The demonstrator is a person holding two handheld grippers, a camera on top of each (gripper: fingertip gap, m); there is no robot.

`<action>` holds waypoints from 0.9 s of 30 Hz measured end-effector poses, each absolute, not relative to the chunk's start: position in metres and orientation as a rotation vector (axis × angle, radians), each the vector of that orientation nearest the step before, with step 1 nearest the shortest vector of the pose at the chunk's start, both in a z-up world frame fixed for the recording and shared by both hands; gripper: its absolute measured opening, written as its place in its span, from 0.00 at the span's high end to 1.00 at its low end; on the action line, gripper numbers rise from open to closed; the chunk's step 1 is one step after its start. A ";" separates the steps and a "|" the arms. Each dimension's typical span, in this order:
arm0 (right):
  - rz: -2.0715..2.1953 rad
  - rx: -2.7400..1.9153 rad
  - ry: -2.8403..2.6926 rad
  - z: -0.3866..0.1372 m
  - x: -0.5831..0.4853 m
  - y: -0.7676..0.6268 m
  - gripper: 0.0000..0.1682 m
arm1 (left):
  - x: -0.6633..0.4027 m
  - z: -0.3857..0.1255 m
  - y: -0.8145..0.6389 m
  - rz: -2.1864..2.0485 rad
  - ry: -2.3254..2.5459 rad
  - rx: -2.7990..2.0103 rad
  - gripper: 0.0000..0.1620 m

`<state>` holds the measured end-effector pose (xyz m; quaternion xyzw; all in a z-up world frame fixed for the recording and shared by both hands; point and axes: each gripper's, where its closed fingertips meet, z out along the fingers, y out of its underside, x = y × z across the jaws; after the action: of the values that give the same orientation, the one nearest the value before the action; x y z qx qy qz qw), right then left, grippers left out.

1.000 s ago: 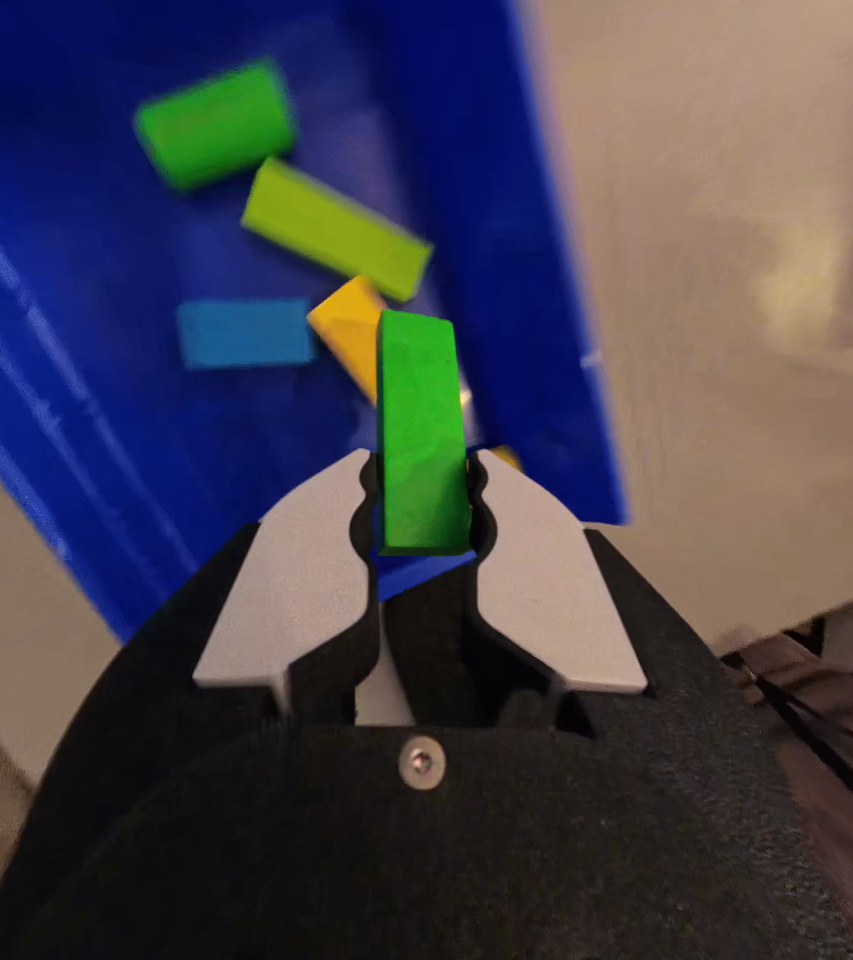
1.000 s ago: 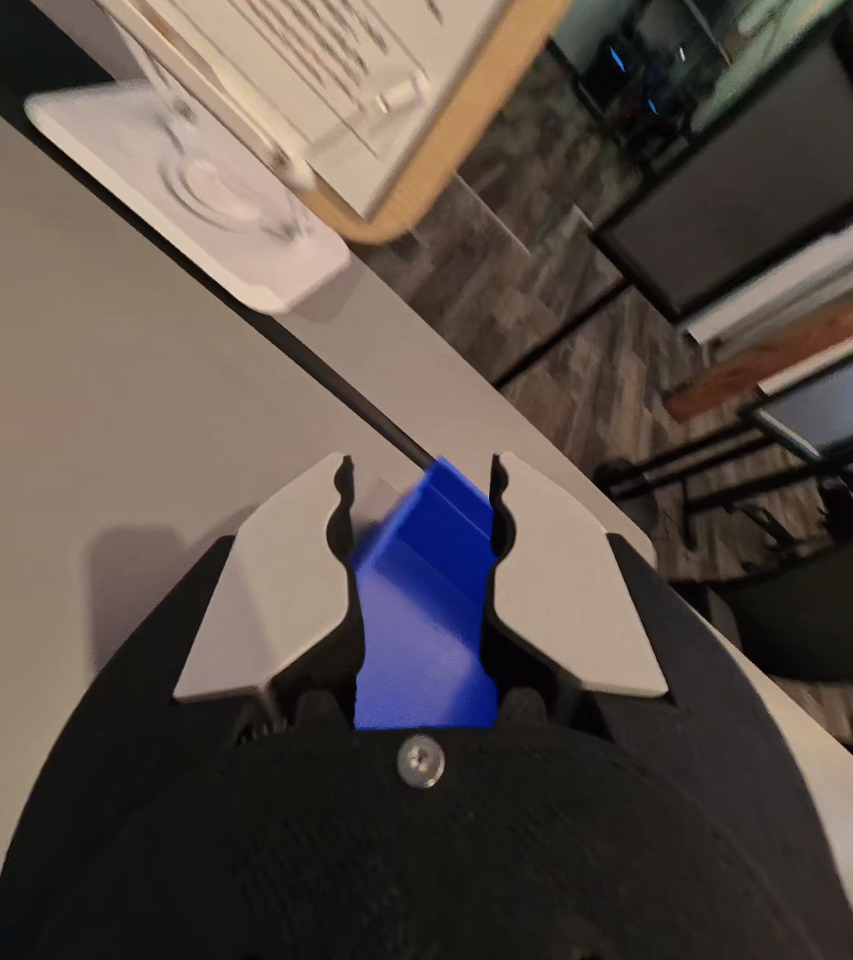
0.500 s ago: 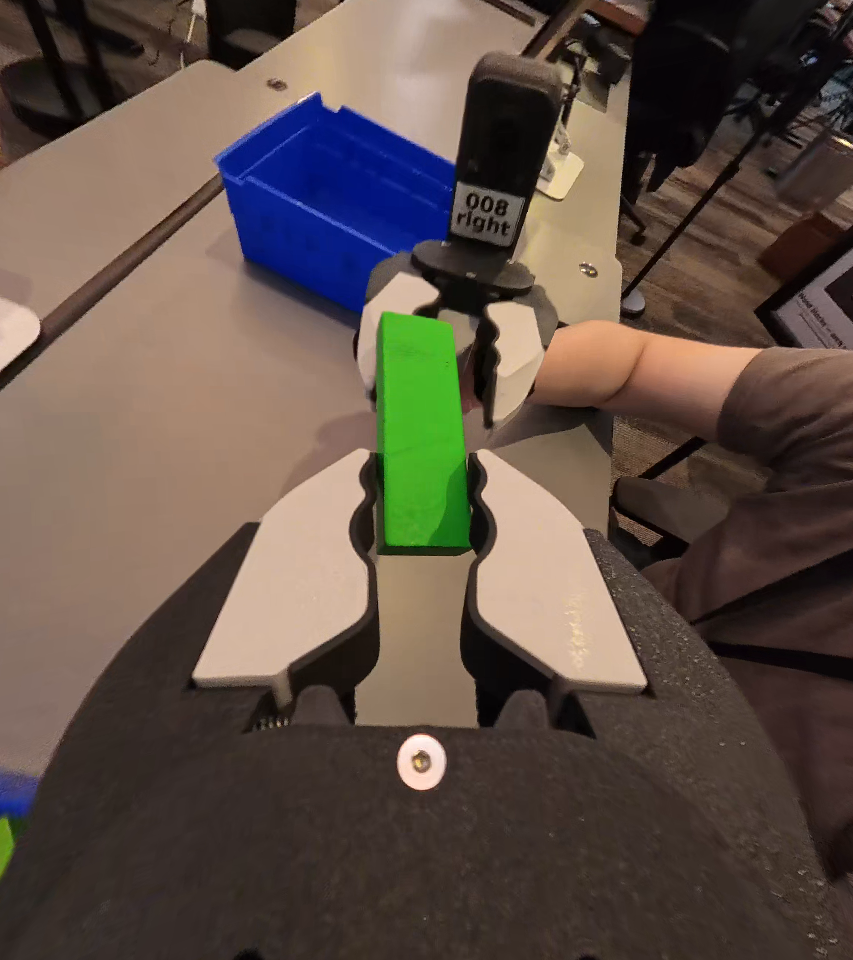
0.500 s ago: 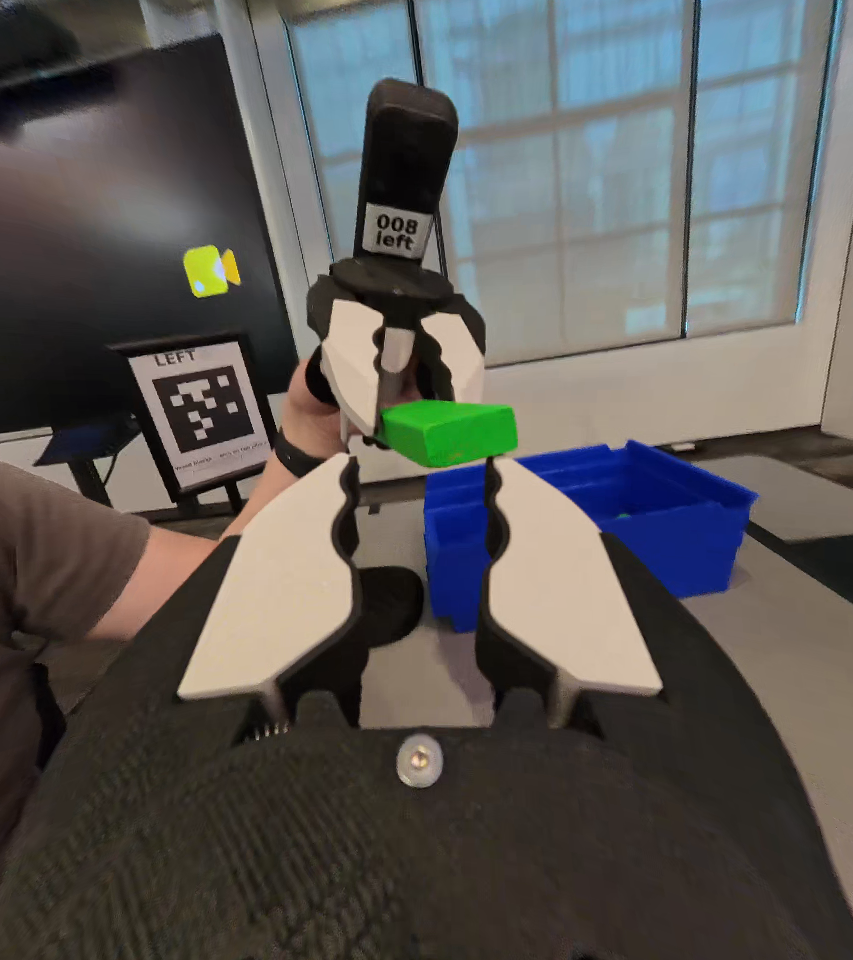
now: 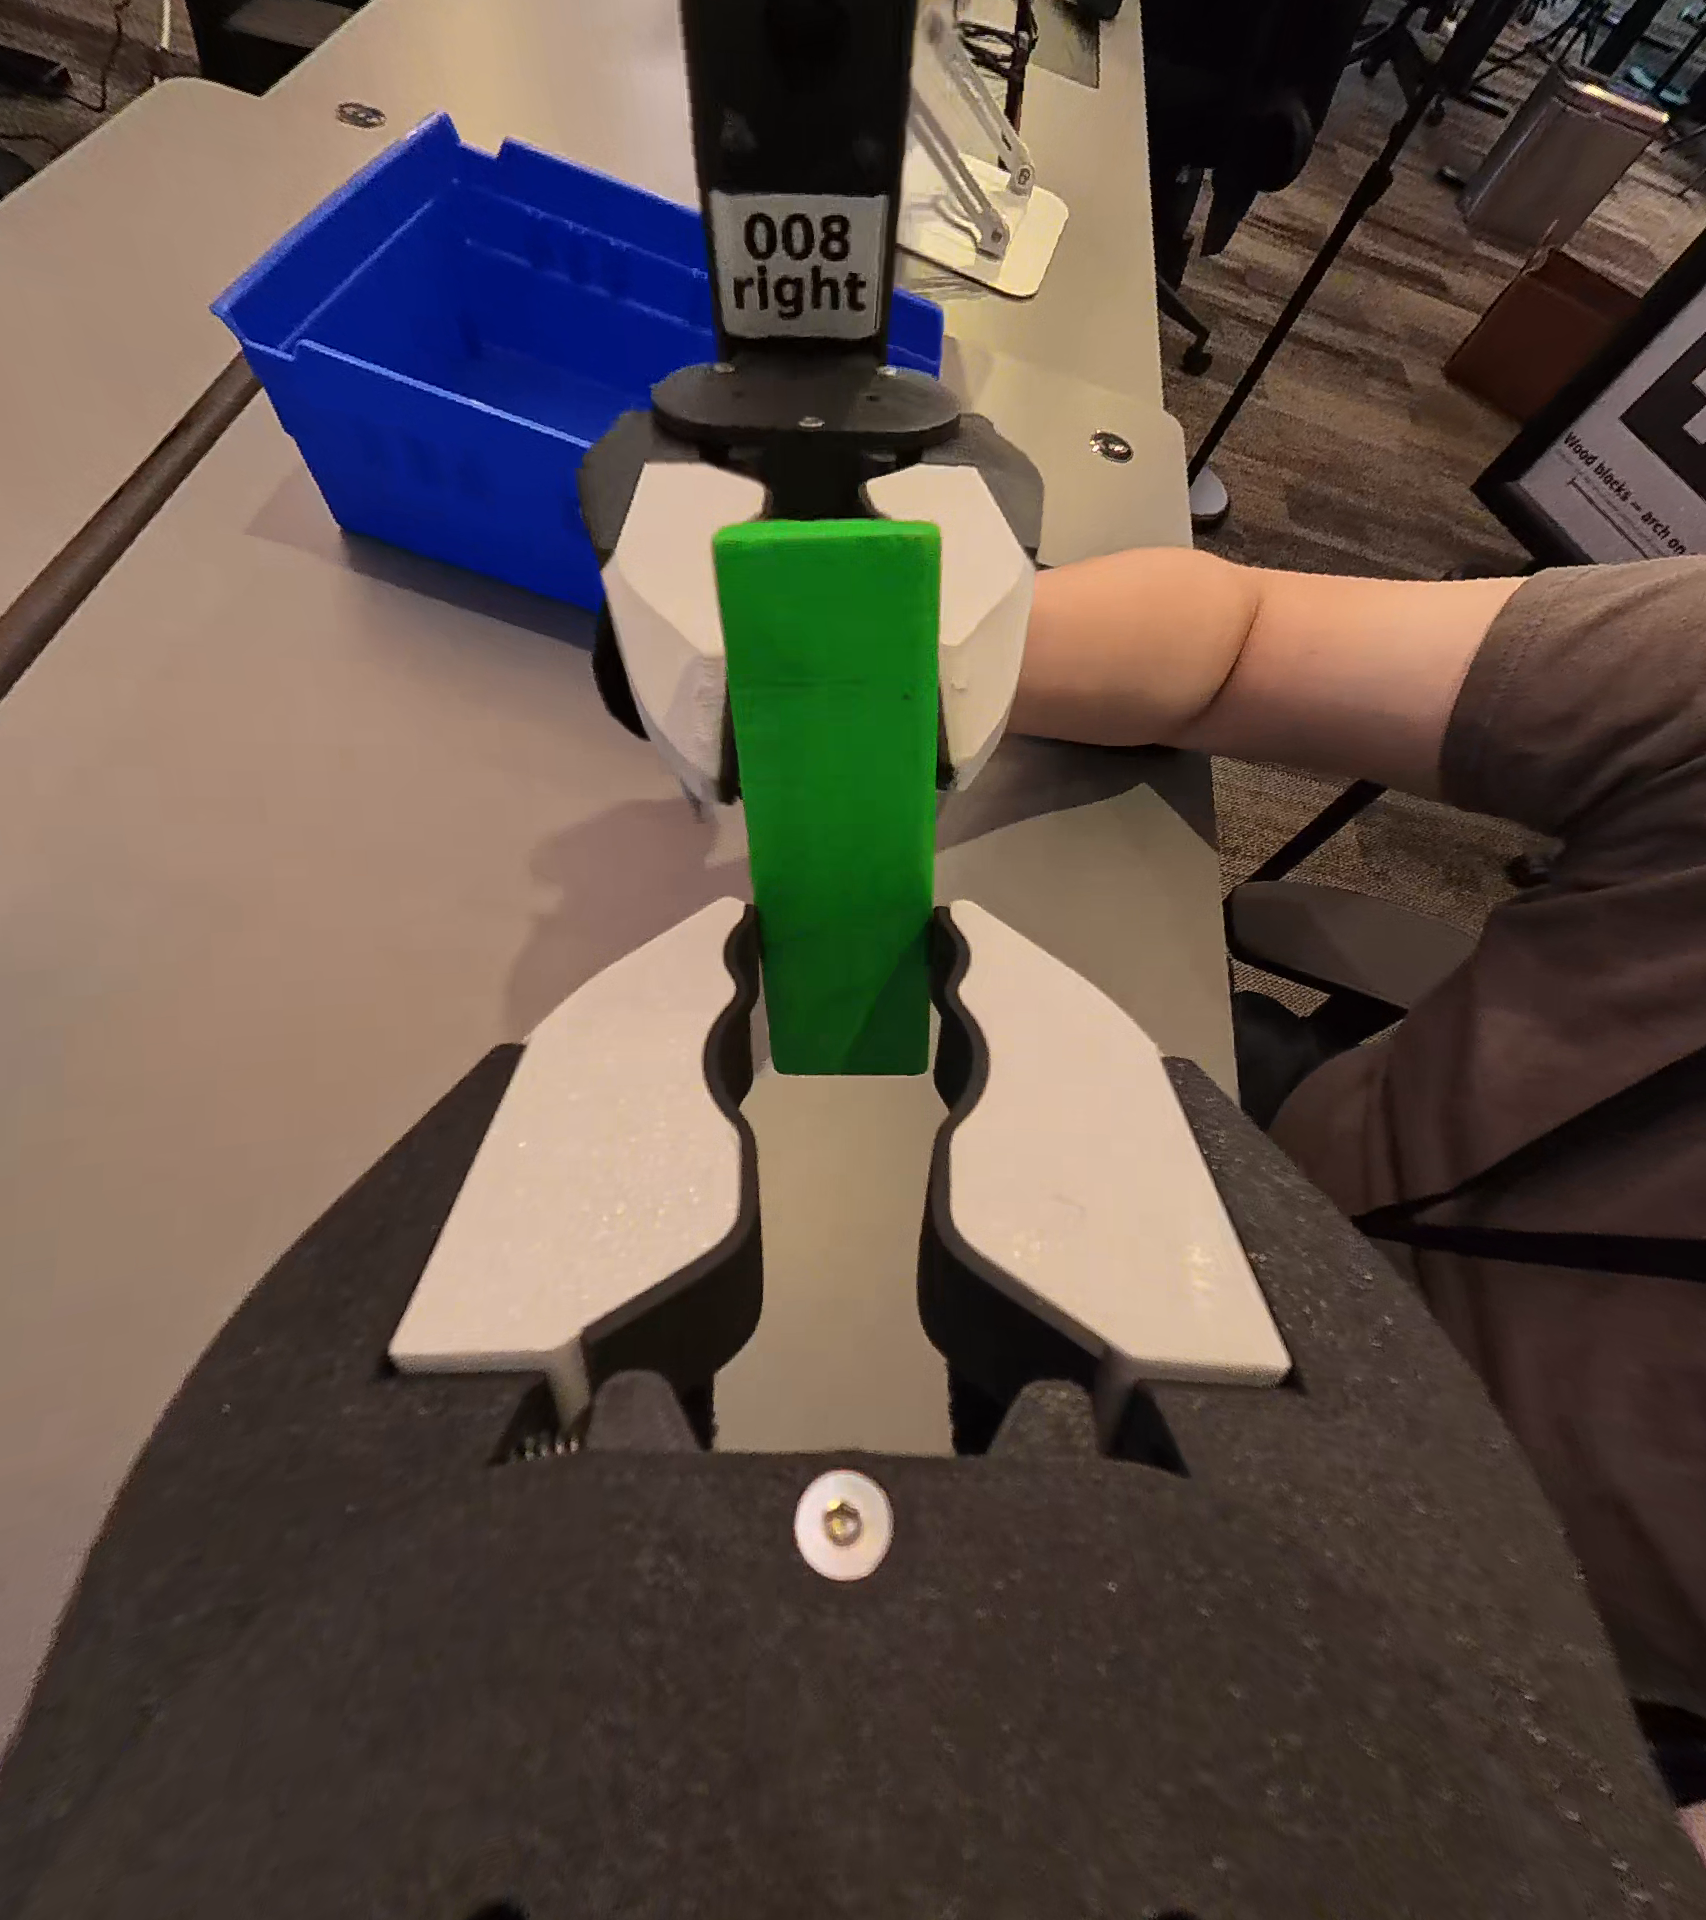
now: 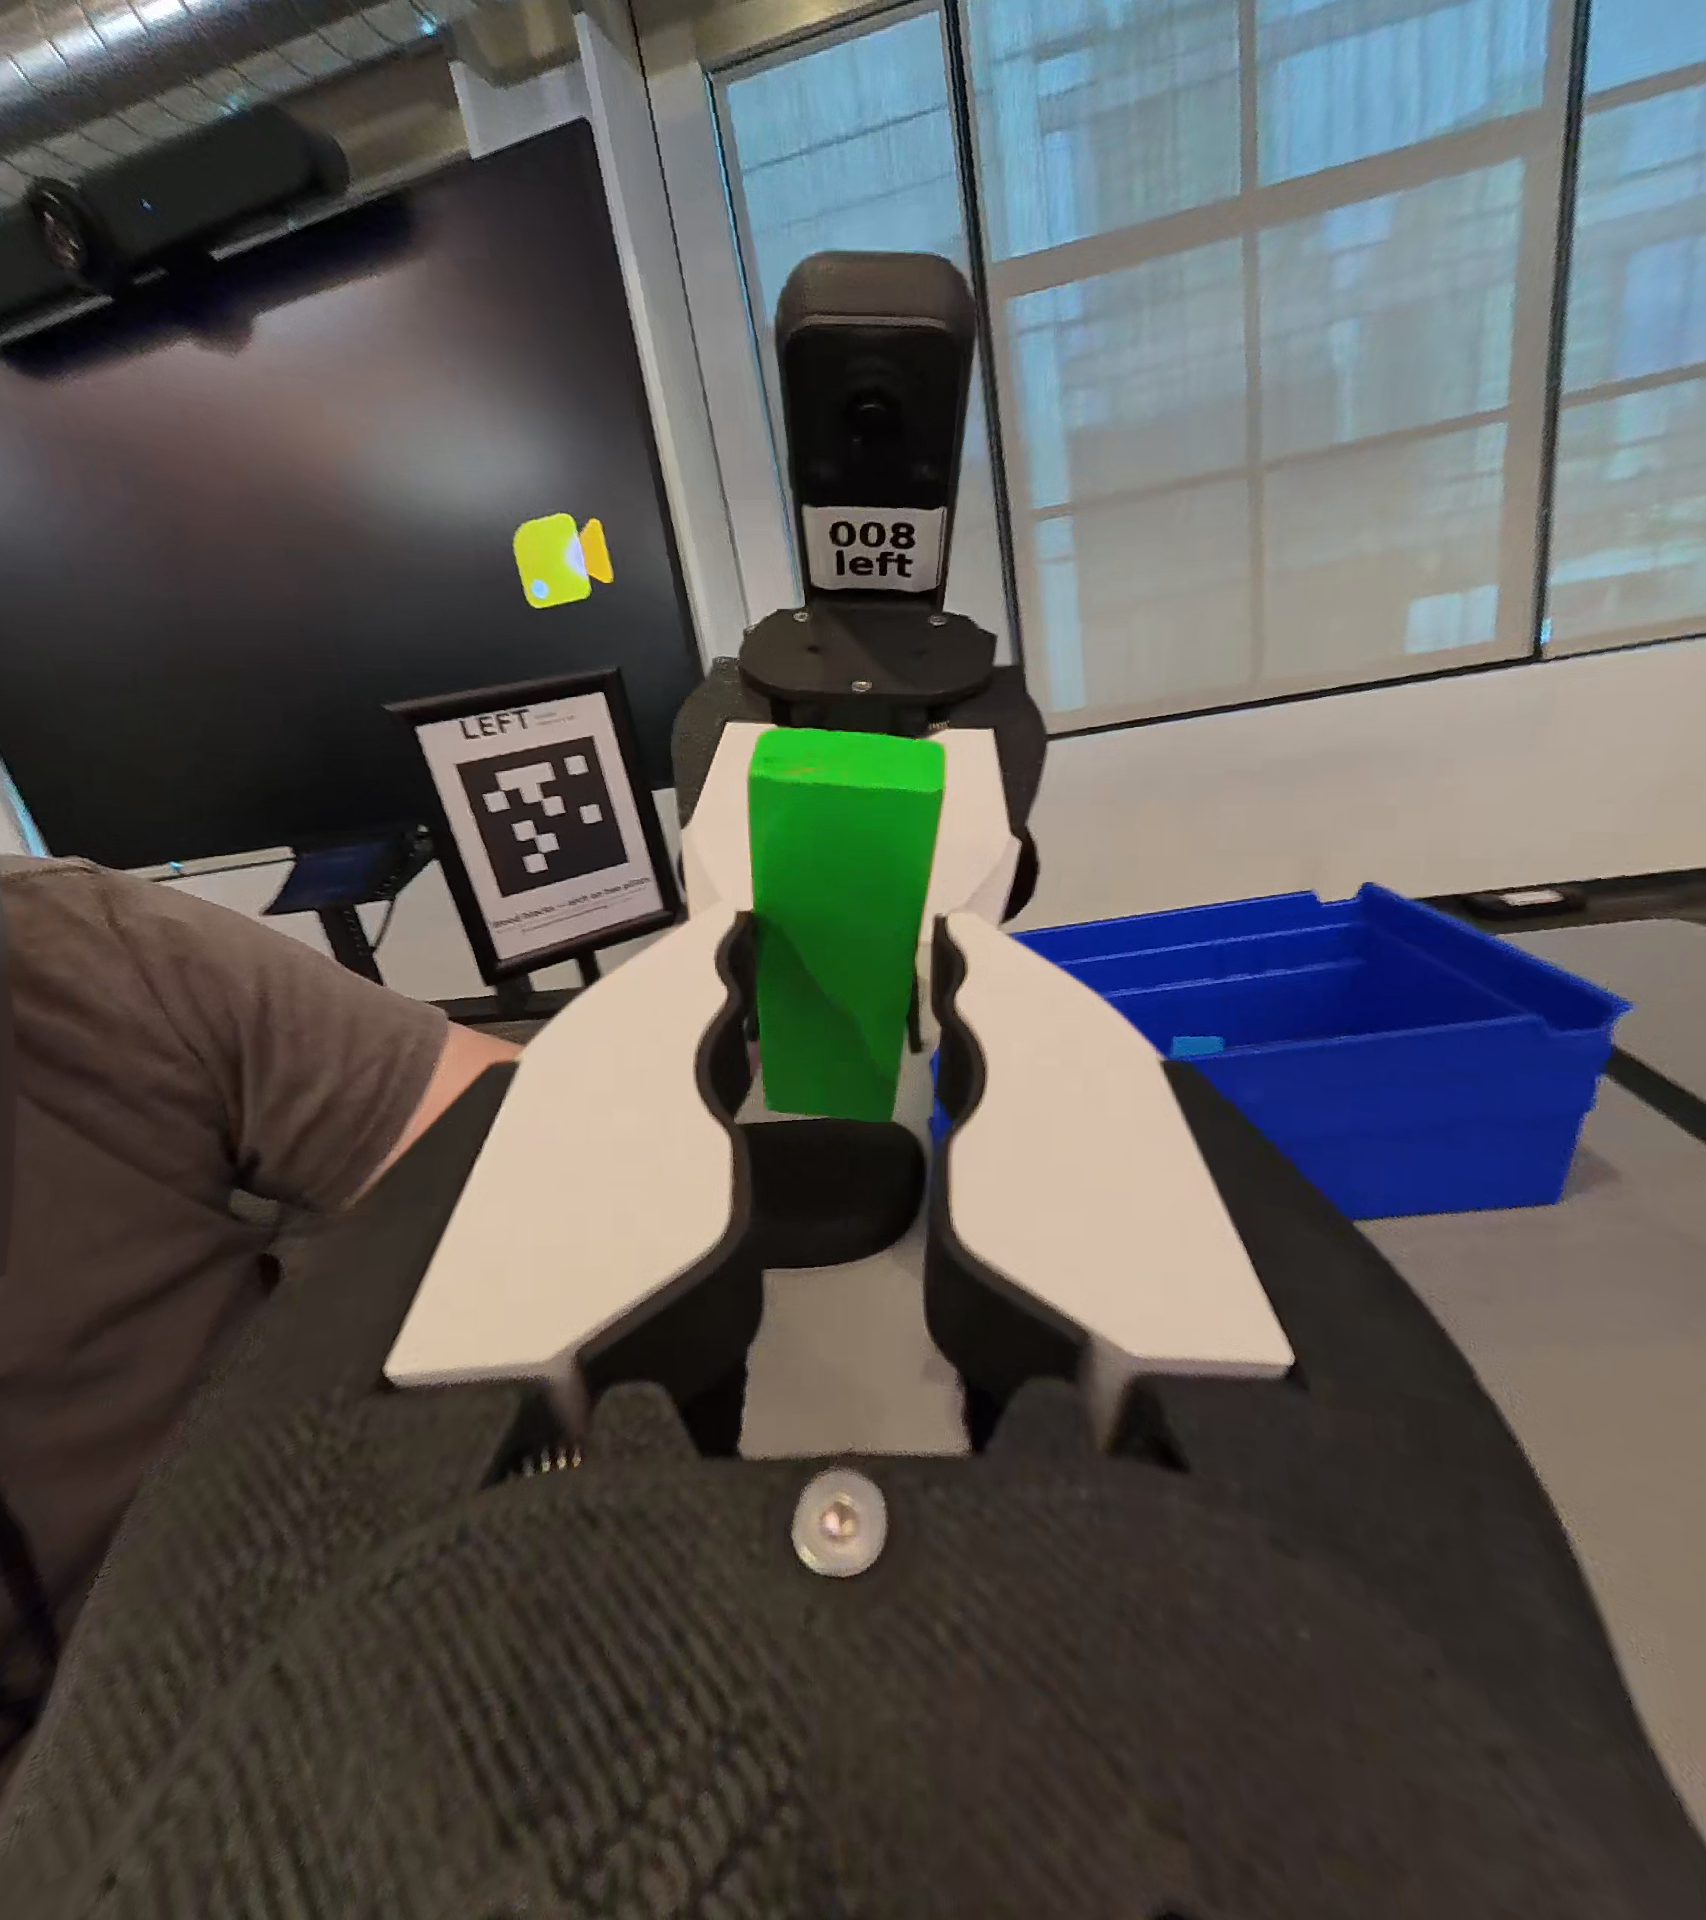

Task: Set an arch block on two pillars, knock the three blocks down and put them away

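A green block point(image 5: 833, 748) is held in the air over the grey table point(image 5: 205, 831), between my two grippers, which face each other. My left gripper point(image 5: 841, 935) is shut on its near end, with both pads against its sides. My right gripper point(image 5: 833, 774) grips the far end, and its fingers point(image 5: 683, 644) press on both sides. In the right wrist view, the block point(image 6: 838, 914) stands between my right gripper's point(image 6: 833, 945) pads, and the left gripper's fingers point(image 6: 979, 821) are behind it.
A blue bin point(image 5: 433, 416) sits on the table behind the right gripper. Another blue bin point(image 6: 1400, 1122) holds a small blue block point(image 6: 1197, 1044). A person's arm point(image 5: 1192, 655) reaches in from the right. A framed sign point(image 6: 542, 821) stands beyond the table. The grippers are tip to tip, or close to it.
The left gripper lifted the green block from above the bin of blocks and turned to face the right gripper. The right gripper came up to the block's free end and closed on it.
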<state>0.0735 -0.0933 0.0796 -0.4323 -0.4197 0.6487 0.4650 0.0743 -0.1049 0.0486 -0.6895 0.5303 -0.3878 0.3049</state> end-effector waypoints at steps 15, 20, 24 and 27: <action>1.095 -1.381 -1.147 -0.010 0.061 -0.030 0.82 | 0.013 0.076 -0.061 -0.998 1.146 -1.792 0.77; 0.970 -1.488 -1.251 -0.070 0.051 0.004 0.81 | -0.045 0.108 -0.053 -0.974 0.963 -1.654 0.73; 0.979 -1.540 -1.356 -0.092 0.050 0.013 0.82 | -0.081 0.081 -0.033 -0.772 0.926 -1.762 0.73; 0.968 -1.582 -1.412 -0.107 0.052 0.014 0.81 | -0.111 0.044 -0.017 -0.574 0.934 -1.958 0.76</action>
<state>0.0520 0.0140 -0.1074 -0.6238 -0.5567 0.3816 0.3942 -0.1106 -0.0175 0.0442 -0.7861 0.3749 -0.2304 0.4341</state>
